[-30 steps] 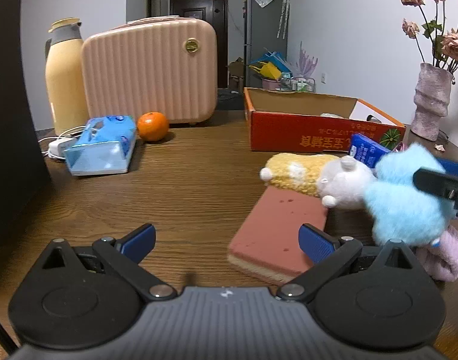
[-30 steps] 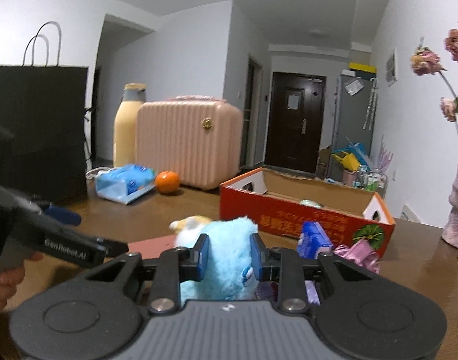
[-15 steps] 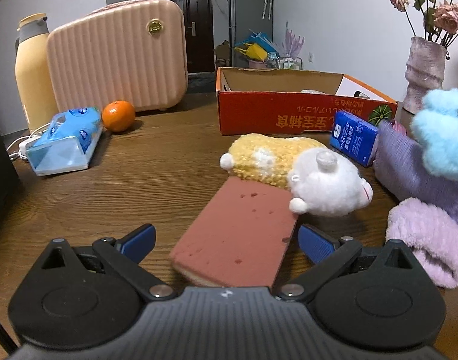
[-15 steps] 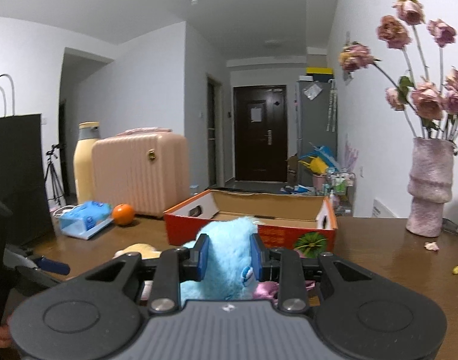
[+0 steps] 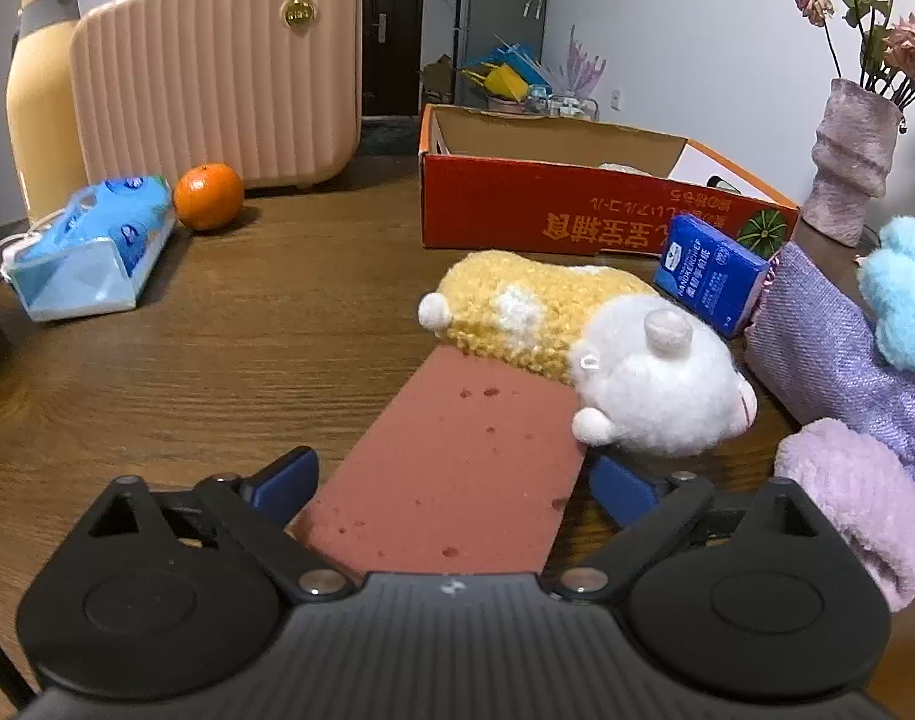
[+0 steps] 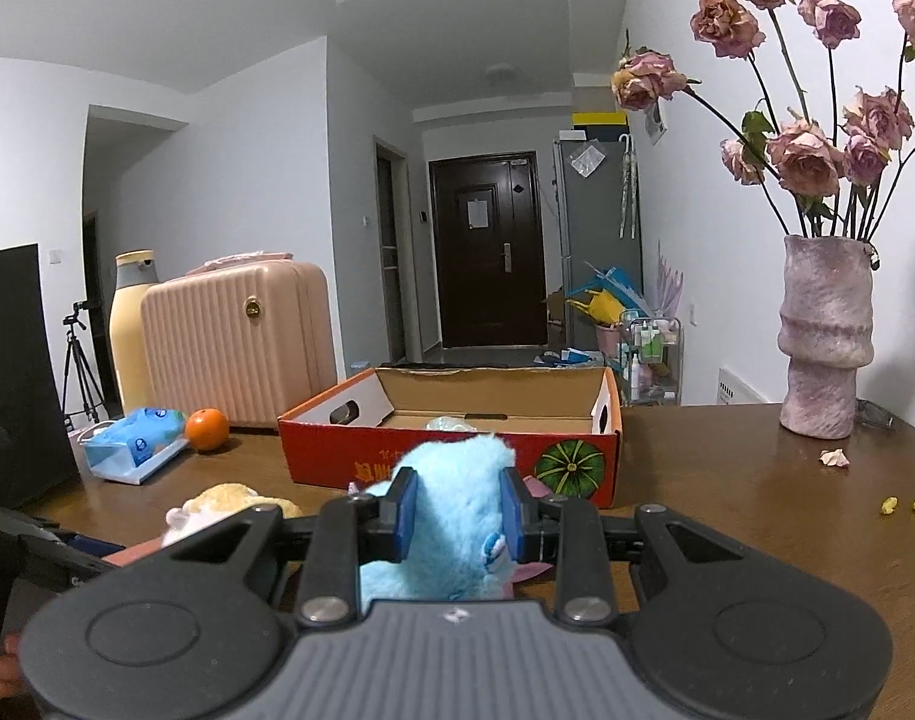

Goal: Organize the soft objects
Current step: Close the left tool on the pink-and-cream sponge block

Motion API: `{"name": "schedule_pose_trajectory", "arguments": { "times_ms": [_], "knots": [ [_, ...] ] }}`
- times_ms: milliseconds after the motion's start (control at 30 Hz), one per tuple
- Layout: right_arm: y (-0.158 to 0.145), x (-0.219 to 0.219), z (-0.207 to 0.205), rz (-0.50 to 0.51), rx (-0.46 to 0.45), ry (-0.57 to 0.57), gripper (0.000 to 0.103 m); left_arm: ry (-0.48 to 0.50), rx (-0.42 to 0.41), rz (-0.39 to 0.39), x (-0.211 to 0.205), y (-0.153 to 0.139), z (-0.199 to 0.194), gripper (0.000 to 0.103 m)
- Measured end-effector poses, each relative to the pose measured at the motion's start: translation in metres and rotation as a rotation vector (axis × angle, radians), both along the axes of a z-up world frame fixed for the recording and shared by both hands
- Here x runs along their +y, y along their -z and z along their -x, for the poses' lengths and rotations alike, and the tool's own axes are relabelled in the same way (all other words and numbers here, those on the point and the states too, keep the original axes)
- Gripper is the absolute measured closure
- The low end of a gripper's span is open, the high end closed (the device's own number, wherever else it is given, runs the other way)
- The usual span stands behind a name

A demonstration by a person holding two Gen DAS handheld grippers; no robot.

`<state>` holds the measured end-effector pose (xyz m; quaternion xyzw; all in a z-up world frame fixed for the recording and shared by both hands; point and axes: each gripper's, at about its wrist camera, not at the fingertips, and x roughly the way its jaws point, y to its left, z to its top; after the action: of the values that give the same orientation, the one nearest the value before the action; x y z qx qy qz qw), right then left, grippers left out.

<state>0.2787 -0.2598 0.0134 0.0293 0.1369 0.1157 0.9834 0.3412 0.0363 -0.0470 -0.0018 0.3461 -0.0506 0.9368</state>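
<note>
A flat reddish-brown sponge (image 5: 457, 468) lies on the wooden table. My left gripper (image 5: 451, 480) straddles its near end and its jaws are closing, the blue pads (image 5: 283, 480) just beside the sponge's edges. A yellow and white plush toy (image 5: 577, 330) lies across the sponge's far end. My right gripper (image 6: 457, 507) is shut on a fluffy light-blue plush toy (image 6: 451, 504), held above the table in front of the open red cardboard box (image 6: 337, 456). The same blue toy (image 5: 901, 294) shows at the right edge of the left wrist view.
A purple fabric pouch (image 5: 829, 348), a lilac fluffy item (image 5: 853, 492) and a blue tissue pack (image 5: 709, 273) lie right of the sponge. A pink suitcase (image 5: 217, 72), an orange (image 5: 208, 195), a wipes pack (image 5: 91, 246) and a yellow flask (image 5: 37, 96) stand at the back left. A vase of roses (image 6: 826, 342) stands at the right.
My left gripper has moved forward until the sponge lies between its fingers. My right gripper has carried the blue toy to the right and now faces the red box.
</note>
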Motion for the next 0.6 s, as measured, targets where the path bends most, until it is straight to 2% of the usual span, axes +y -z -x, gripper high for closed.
{"name": "schedule_pose_trajectory", "arguments": {
  "times_ms": [33,133,600],
  "knots": [
    [0.0,0.0,0.0,0.0,0.001,0.0,0.075,0.004,0.007,0.007,0.001,0.001,-0.001,0.011],
    [0.0,0.0,0.0,-0.002,0.002,0.004,0.075,0.006,0.018,0.008,0.0,0.002,-0.002,0.015],
    [-0.001,0.002,0.006,-0.007,-0.017,-0.002,0.075,-0.047,-0.056,0.01,0.003,-0.012,0.021,0.021]
  ]
}}
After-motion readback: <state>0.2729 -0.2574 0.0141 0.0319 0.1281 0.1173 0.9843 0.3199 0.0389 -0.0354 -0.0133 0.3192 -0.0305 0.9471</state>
